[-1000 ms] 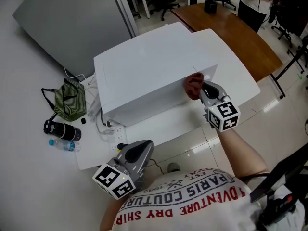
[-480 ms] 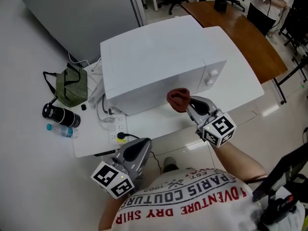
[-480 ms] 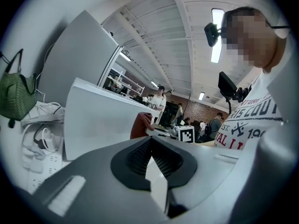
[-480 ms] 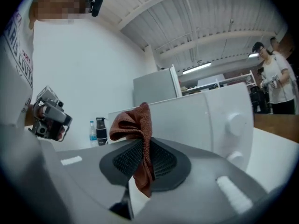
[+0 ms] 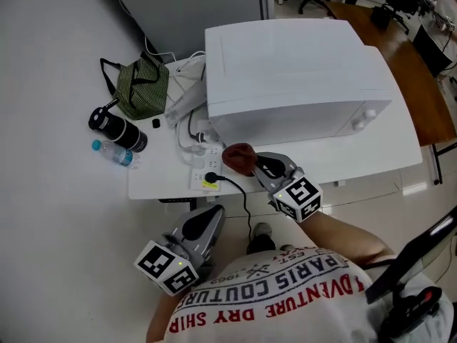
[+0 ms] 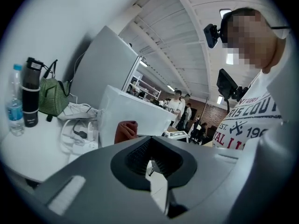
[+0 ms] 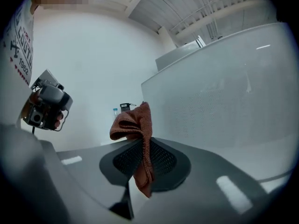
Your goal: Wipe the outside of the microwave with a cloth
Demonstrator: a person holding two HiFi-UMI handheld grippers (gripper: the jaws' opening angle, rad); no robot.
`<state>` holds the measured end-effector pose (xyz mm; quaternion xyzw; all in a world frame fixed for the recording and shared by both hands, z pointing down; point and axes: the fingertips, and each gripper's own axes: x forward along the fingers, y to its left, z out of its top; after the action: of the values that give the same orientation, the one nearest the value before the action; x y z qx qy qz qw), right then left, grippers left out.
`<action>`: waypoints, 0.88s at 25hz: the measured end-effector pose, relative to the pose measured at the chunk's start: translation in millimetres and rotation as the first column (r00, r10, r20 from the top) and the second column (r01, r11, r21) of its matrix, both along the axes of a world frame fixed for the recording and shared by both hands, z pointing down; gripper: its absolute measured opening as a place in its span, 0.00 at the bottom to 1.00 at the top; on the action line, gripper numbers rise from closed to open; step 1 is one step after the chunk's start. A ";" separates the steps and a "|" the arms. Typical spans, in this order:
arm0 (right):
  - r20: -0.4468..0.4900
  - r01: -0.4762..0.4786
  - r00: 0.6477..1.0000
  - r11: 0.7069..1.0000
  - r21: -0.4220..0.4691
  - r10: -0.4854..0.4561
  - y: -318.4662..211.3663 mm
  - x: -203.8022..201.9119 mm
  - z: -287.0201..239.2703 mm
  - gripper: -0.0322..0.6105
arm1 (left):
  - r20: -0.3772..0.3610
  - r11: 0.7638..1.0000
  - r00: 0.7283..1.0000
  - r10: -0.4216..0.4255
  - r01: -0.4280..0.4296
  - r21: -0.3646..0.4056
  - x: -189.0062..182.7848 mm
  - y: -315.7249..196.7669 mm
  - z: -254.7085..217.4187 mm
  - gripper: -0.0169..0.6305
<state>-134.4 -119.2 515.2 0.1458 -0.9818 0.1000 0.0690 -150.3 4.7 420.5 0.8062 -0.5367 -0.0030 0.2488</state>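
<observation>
- My right gripper has its jaws pressed together on a rust-red cloth. The fabric runs down between the ribbed pads and bunches into a fold above them.
- In the head view, the right gripper points toward the near left corner of the microwave. The cloth hangs at its tip, just beside the lower front face. I cannot tell whether cloth and casing touch.
- In the right gripper view, the white microwave wall fills the right half, close to the cloth.
- My left gripper has its jaws drawn together with nothing between the pads.
- In the head view, the left gripper hangs low by my torso, off the near edge of the table and well apart from the microwave.
- A white power strip with a black plug lies on the table just left of the cloth.
- Farther left lie a green striped bag, a black flask and a small water bottle.
</observation>
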 end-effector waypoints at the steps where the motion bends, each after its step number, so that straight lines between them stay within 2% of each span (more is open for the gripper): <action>1: 0.003 0.003 1.000 1.000 -0.004 -0.003 -0.6 -8.3 2.8 0.11 | 0.002 1.000 1.000 -0.020 0.020 -0.005 -7.4 4.1 1.2 0.03; 6: -0.001 0.022 1.000 1.000 -0.004 -0.022 -6.6 -41.2 18.4 0.11 | -0.004 0.996 0.996 -0.089 0.089 -0.025 -33.6 17.7 6.4 0.03; 12: -0.026 -0.020 0.999 1.000 0.016 0.020 -24.3 -48.7 29.2 0.11 | -0.004 0.995 0.995 -0.097 0.097 -0.031 -40.5 16.3 9.9 0.03; 17: -0.054 -0.073 0.996 0.997 0.030 0.074 -39.4 -29.1 32.4 0.11 | -0.004 0.998 0.999 -0.053 0.053 -0.031 -28.3 4.1 8.2 0.03; 22: -0.063 -0.158 0.985 0.987 0.022 0.160 -59.5 14.1 34.2 0.11 | -0.009 0.999 1.000 0.022 -0.022 -0.028 -3.2 -14.4 9.0 0.03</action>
<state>-120.2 -178.7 549.4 0.2274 -0.9651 0.0921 0.0913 -153.5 -9.6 429.6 0.8084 -0.5268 0.0037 0.2626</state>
